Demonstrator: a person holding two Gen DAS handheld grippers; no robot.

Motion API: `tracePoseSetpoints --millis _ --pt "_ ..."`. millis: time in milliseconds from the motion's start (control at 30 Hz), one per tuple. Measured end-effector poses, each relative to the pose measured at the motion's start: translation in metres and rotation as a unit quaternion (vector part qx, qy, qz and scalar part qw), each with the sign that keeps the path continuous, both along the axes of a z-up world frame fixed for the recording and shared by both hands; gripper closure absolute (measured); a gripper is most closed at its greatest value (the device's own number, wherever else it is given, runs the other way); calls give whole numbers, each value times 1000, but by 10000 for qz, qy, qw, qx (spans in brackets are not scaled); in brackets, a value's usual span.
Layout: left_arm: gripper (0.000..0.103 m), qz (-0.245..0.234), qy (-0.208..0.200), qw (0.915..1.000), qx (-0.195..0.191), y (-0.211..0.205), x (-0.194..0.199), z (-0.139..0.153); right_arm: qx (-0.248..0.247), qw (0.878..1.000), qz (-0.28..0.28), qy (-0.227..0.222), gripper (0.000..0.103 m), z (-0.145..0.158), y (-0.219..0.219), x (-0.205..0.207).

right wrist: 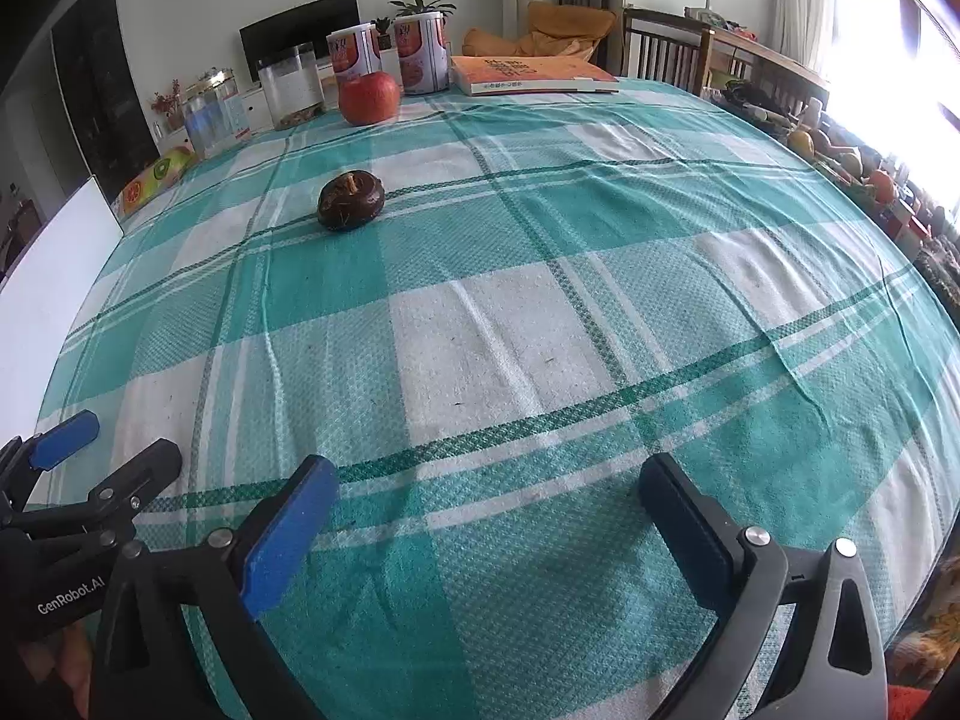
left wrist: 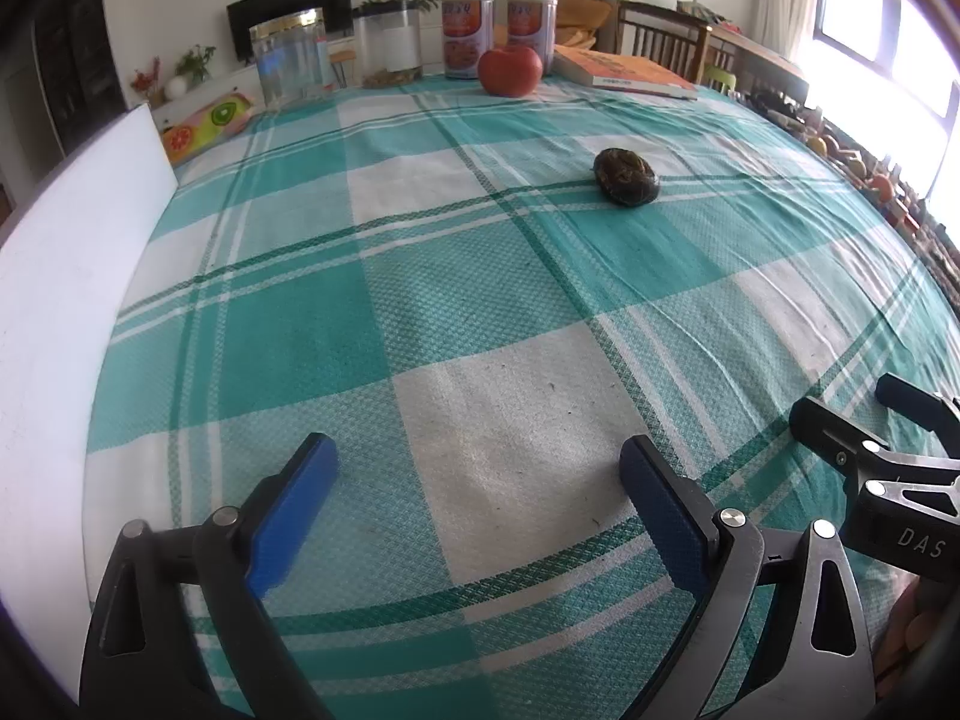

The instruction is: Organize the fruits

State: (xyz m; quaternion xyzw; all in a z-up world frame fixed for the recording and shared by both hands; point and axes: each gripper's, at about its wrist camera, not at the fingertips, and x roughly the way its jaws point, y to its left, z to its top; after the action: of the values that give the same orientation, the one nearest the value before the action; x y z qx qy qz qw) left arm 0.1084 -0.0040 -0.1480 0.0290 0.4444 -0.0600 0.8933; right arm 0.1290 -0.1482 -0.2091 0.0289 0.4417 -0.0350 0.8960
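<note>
- Hovering low over the near end of the tabletop (left wrist: 480,312), the left hand-held gripper (left wrist: 480,480) has its jaws spread wide with nothing between them.
- Its blue pads (left wrist: 294,510) point toward the far end, over a white square of the checked green-and-white cloth.
- Just beside it, the right hand-held gripper (right wrist: 489,501) is likewise wide apart and holds nothing; in the left wrist view it shows at the lower right edge.
- A dark brown round fruit (left wrist: 627,176) lies alone on the cloth, well apart from both grippers, about midway to the far end. It has a stem on top in the right wrist view; I cannot tell its kind, perhaps a mangosteen.
- A red apple (left wrist: 510,72) sits near the far edge, just in front of two orange-labelled canisters (left wrist: 468,36).
- An orange book (left wrist: 624,73) lies flat to the right of the apple.
- Two clear jars (left wrist: 294,57) stand to the left of the canisters, one of them with a thin layer of something at its bottom.
- A flat packet printed with fruit slices (left wrist: 207,123) lies at the far left corner.
- A white board (left wrist: 66,276) stands along the left edge of the tabletop.
</note>
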Motion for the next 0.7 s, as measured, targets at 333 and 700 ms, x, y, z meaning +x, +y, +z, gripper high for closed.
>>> tracePoseSetpoints --millis 333,700 --pt "6 0 2 10000 1 0 -1 0 -55 10000 22 40 0 -1 2 1" --pt "6 -224 175 9994 -175 -5 20 6 -57 10000 23 43 0 -1 3 1"
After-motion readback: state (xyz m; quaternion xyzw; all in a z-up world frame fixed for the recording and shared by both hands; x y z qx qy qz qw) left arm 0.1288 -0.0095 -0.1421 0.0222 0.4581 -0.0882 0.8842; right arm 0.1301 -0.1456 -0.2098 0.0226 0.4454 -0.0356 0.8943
